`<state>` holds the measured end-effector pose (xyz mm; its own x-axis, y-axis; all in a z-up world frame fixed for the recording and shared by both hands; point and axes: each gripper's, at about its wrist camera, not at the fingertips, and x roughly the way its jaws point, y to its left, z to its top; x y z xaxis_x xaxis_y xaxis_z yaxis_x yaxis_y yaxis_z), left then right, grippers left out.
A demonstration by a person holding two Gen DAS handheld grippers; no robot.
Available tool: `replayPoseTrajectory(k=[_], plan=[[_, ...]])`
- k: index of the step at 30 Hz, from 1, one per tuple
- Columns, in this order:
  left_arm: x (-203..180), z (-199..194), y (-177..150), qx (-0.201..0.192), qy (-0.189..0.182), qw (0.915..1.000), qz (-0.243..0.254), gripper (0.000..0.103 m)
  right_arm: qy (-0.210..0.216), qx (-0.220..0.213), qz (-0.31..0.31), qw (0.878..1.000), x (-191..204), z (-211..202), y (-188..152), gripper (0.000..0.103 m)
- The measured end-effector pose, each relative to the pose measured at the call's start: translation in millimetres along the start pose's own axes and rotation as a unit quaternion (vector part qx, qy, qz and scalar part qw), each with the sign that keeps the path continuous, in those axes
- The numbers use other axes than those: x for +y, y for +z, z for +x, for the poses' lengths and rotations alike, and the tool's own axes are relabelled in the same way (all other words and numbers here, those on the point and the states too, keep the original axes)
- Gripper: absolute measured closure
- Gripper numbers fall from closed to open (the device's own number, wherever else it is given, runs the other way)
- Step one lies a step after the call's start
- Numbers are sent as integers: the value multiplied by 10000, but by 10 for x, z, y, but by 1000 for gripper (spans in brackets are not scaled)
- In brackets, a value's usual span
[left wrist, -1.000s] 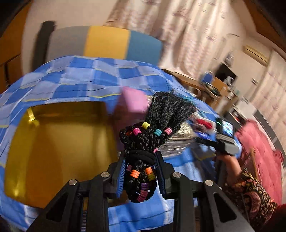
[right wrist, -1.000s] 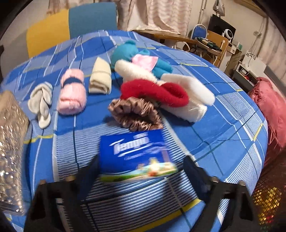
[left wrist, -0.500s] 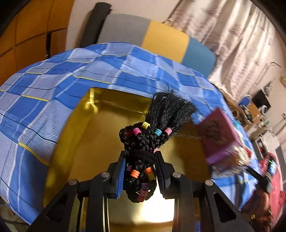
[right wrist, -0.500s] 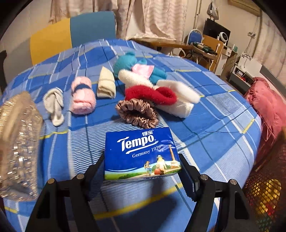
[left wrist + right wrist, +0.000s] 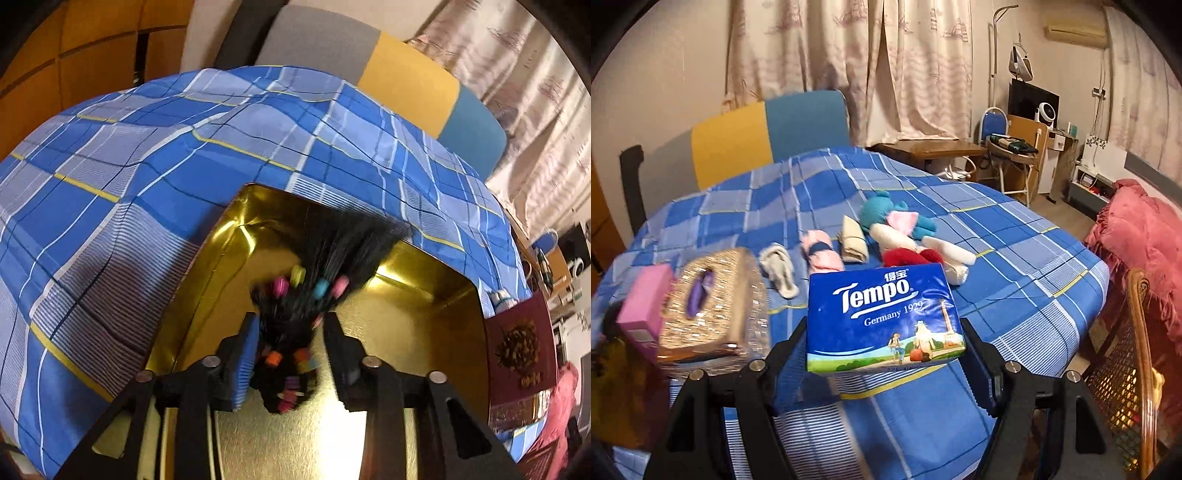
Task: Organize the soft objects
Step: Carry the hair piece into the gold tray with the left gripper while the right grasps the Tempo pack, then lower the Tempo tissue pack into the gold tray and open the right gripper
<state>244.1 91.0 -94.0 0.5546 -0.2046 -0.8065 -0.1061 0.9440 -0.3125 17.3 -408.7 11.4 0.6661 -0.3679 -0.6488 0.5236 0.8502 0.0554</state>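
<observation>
My left gripper (image 5: 291, 363) hangs over the gold tray (image 5: 424, 332). Its jaws stand apart, and the black braided hair piece with coloured beads (image 5: 306, 295) sits blurred between them, loose from the right pad. My right gripper (image 5: 886, 347) is shut on a blue Tempo tissue pack (image 5: 882, 317) and holds it above the blue checked tablecloth (image 5: 1015, 266). Behind it lie a grey sock roll (image 5: 779, 269), a pink roll (image 5: 820, 251), a beige roll (image 5: 853, 243), a teal plush (image 5: 886, 218) and a red and white fluffy piece (image 5: 923, 254).
A glittery tissue box (image 5: 713, 306) with a pink box (image 5: 646, 306) beside it stands left of the pack. A maroon box (image 5: 521, 350) stands at the tray's right edge. A yellow and blue chair (image 5: 768, 133) is behind the table. A wicker chair (image 5: 1126, 369) is at the right.
My left gripper has moved over the gold tray and its jaws have opened, letting the hair piece go loose. My right gripper has lifted the tissue pack higher off the cloth.
</observation>
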Motion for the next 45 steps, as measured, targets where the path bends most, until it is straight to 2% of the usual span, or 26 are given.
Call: replayPoseTrajectory(k=[5, 9, 12, 15, 19, 23, 27, 35, 41, 45], plan=[[71, -183, 2, -222, -10, 9996, -147, 58, 230, -120, -70, 9996, 162, -168, 7, 28], [133, -516, -64, -647, -351, 9969, -261, 58, 672, -216, -254, 9972, 423, -340, 46, 28], [202, -753, -167, -922, -263, 9948, -348, 58, 1124, -296, -521, 9919, 730, -465, 89, 28], [268, -906, -308, -981, -105, 9943, -411, 58, 1562, -321, -871, 9834, 1106, -542, 100, 28], [358, -980, -463, -868, -46, 9951, -479, 58, 2261, -138, -1420, 9636, 1743, -548, 49, 28], [354, -1016, -545, -806, -21, 9960, -386, 58, 2792, 382, -1927, 9399, 2430, -380, -103, 28], [363, -1062, -607, -768, -49, 9965, -321, 58, 3052, 1044, -2386, 9160, 3049, -132, -338, 28], [485, -1124, -668, -702, 21, 9967, -413, 58, 2921, 1759, -3072, 8885, 3821, 406, -826, 28], [624, -1143, -655, -681, 2, 9957, -621, 58, 2678, 2087, -3201, 8845, 4126, 804, -926, 28], [663, -1156, -637, -711, -28, 9950, -695, 58, 2642, 2163, -3101, 8873, 4343, 974, -892, 28]])
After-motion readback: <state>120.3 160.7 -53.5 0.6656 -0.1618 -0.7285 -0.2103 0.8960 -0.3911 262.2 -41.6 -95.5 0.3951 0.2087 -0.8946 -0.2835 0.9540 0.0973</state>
